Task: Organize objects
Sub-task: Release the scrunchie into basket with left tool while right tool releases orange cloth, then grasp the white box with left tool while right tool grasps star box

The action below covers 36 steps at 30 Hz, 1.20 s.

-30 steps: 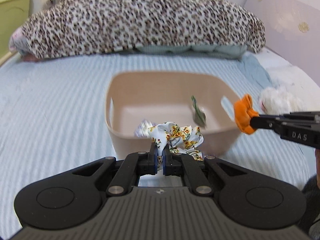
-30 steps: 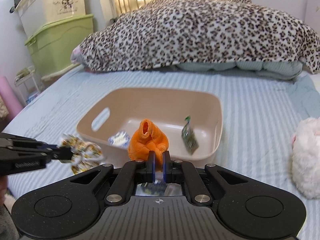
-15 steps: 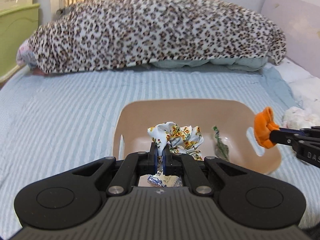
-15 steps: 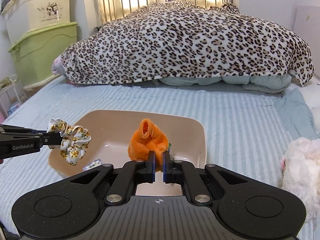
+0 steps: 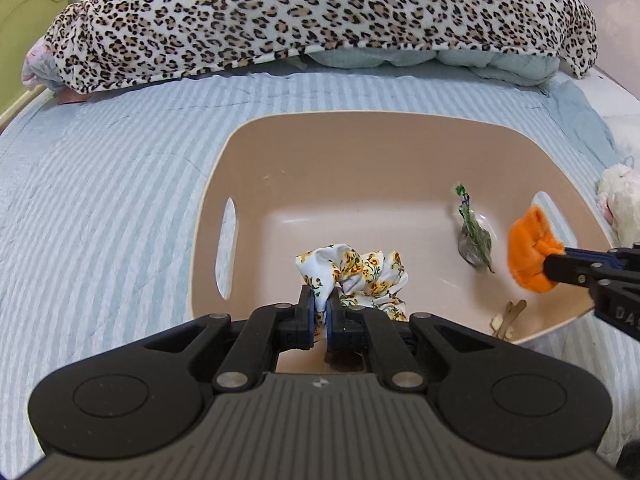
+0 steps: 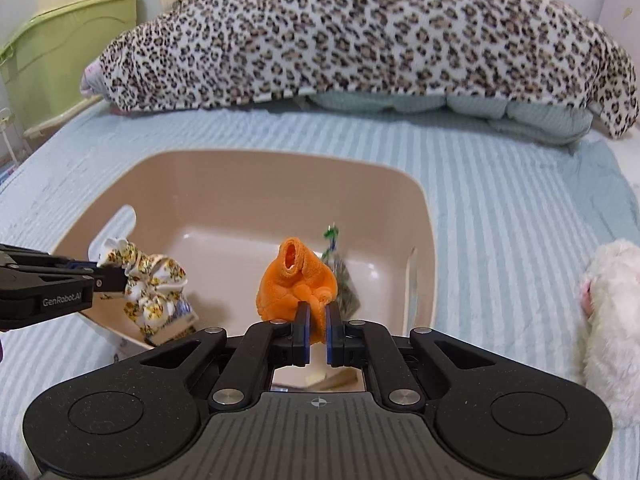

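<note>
Both grippers now hang lower over the beige basin than half a second ago, each carrying its cloth above the inside rather than the near rim. The left gripper is clamped on the floral scrunchie, which bunches just past the fingertips above the basin floor. The right gripper is pinched on the orange cloth, held over the basin's right side near the handle slot.

On the basin floor a small clear packet with green sprigs lies just beside the orange cloth, a pale clip-like item sits by the near right wall, and a printed packet lies under the scrunchie. The basin rests on a blue striped bedspread; a leopard-print blanket is heaped behind it, a white plush toy lies to the right, and green storage bins stand at the left.

"GenRobot.AI" is printed on the left gripper's side; "DAS" shows on the right one.
</note>
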Motion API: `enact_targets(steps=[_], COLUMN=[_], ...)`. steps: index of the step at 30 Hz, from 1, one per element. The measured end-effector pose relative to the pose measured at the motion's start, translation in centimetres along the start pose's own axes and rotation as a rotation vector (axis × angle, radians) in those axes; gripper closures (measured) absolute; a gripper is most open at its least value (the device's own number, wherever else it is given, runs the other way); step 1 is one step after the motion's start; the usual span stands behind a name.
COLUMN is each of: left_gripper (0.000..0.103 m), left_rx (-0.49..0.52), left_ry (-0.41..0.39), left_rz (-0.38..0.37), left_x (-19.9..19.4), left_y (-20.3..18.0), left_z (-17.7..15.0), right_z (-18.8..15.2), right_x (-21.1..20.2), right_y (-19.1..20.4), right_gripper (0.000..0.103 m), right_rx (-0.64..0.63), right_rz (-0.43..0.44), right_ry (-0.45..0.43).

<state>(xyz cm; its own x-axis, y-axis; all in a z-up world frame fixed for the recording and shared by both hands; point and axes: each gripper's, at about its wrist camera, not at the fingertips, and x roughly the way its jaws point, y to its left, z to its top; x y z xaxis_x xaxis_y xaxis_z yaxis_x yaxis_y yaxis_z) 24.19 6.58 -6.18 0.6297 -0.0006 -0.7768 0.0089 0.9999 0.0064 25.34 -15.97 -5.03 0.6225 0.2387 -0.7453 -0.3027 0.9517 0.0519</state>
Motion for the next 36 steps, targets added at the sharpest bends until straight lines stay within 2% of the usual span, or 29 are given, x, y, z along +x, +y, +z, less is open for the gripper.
enact_targets(steps=[2,4,5,6,7,8,9,12,16,18,25,36], left_gripper=[0.091,0.087,0.08,0.063,0.053,0.039,0.031,0.03,0.027,0.026,0.024,0.024], left_rx=[0.001,0.017,0.024,0.032,0.039,0.045,0.051,0.046,0.045,0.055,0.065,0.044], left_ry=[-0.005,-0.014,-0.019,-0.026,-0.038,-0.05,-0.061,-0.079,-0.049,-0.044,0.007,0.106], left_rz=[-0.01,-0.024,-0.027,-0.027,-0.024,-0.018,-0.011,-0.001,-0.017,-0.014,-0.016,-0.049], left_x=[-0.5,-1.3,-1.9,-2.4,-3.0,-3.6,-4.2,-5.6,-6.4,-6.7,-6.3,-2.3], left_y=[0.0,-0.3,-0.5,-0.6,-0.7,-0.8,-0.8,-0.7,-0.4,-0.3,0.1,0.2], left_z=[0.1,0.2,0.2,0.1,0.1,0.0,-0.1,-0.5,-1.6,-2.5,-5.3,-7.6], right_z=[0.1,-0.1,0.0,-0.1,-0.1,-0.1,-0.2,-0.6,-1.6,-2.2,-4.8,-7.2], right_x=[0.1,-0.2,-0.6,-1.0,-1.5,-2.1,-2.7,-4.4,-6.3,-7.0,-7.0,-3.5], right_y=[-0.2,-0.4,-0.6,-0.7,-0.8,-0.7,-0.7,-0.6,-0.4,-0.3,0.1,1.5], right_gripper=[0.089,0.079,0.074,0.068,0.063,0.052,0.04,0.03,0.021,0.013,0.01,0.01], right_rx=[0.009,0.025,0.034,0.039,0.043,0.045,0.042,0.027,0.012,0.013,0.014,0.006], right_rz=[0.004,0.012,0.014,0.017,0.016,0.007,-0.001,0.007,0.002,-0.001,-0.004,-0.011], right_ry=[0.013,0.019,0.015,0.009,0.002,-0.009,-0.02,-0.051,-0.067,-0.063,-0.01,0.082])
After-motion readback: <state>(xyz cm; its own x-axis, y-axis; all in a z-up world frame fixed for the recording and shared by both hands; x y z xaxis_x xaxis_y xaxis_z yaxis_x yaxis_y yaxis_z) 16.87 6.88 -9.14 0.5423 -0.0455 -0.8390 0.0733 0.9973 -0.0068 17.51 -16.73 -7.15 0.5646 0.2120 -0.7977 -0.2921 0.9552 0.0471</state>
